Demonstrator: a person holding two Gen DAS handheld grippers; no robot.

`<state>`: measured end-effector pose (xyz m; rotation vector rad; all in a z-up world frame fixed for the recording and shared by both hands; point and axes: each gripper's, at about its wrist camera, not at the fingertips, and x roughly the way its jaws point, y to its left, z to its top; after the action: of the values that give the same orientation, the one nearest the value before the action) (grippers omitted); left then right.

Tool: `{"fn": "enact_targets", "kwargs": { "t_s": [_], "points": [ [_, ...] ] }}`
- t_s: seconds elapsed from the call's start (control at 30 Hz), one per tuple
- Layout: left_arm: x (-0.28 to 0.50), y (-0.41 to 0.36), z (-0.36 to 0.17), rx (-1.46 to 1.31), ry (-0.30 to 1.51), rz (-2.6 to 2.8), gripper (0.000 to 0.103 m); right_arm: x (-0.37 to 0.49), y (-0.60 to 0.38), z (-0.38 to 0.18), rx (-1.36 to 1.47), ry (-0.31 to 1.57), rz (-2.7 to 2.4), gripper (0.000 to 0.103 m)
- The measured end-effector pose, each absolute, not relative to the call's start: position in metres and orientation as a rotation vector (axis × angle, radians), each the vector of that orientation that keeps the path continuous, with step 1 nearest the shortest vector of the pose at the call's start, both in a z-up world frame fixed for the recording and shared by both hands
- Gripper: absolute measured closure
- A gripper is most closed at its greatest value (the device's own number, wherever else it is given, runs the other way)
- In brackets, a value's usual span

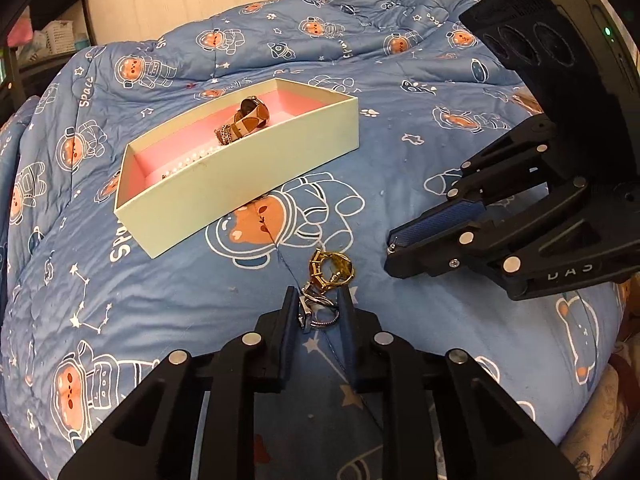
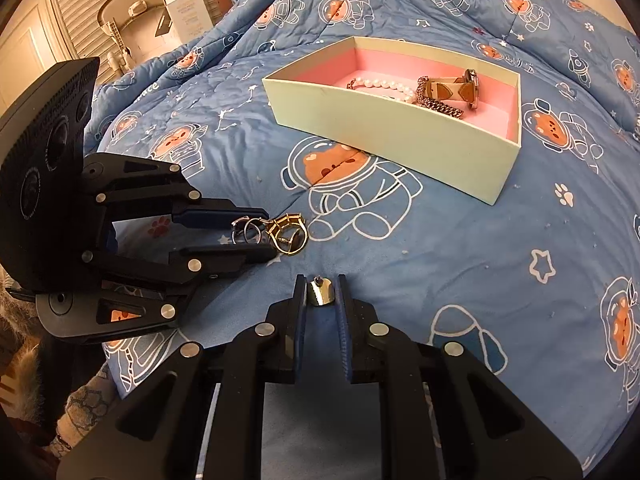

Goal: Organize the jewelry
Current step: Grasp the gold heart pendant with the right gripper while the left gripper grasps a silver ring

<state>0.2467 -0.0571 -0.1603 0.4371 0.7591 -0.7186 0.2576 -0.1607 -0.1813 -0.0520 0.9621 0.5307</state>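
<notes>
Left wrist view: on the space-print quilt [image 1: 400, 168], the pink-lined box [image 1: 248, 184] already holds watch [image 1: 252, 118] and pearl bracelet [image 1: 192, 160]. Silver rings [image 1: 318, 308] are flanked, perhaps gripped, by the left gripper [image 1: 318, 304]; the gold ring [image 1: 332, 268] remains outside. A small gold piece [image 2: 320, 292] is pinched by the right gripper [image 2: 320, 294].

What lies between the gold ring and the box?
Only bare blue quilt, with a printed astronaut bear, between gold ring and box; clearest in the right wrist view.

One box [image 2: 400, 136], one watch [image 2: 456, 86], one pearl bracelet [image 2: 384, 85], one chain [image 2: 438, 106], two hand-held grippers.
</notes>
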Motion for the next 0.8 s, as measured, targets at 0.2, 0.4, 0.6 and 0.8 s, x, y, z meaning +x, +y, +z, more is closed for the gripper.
{"fn": "enact_targets", "kwargs": {
  "t_s": [0.2, 0.4, 0.6, 0.8],
  "points": [
    [0.243, -0.052, -0.159, 0.378, 0.772, -0.698, 0.084, 0.257, -0.161, -0.181, -0.052, 0.962, 0.530, 0.088],
    [0.238, -0.044, -0.156, 0.290, 0.774, -0.680, 0.084, 0.257, -0.160, -0.181, -0.052, 0.959, 0.526, 0.088],
    [0.228, -0.040, -0.154, 0.241, 0.770, -0.656, 0.084, 0.256, -0.161, -0.180, -0.053, 0.958, 0.525, 0.088],
    [0.222, -0.038, -0.152, 0.201, 0.772, -0.636, 0.084, 0.251, -0.163, -0.179, -0.051, 0.958, 0.521, 0.088]
  ]
}}
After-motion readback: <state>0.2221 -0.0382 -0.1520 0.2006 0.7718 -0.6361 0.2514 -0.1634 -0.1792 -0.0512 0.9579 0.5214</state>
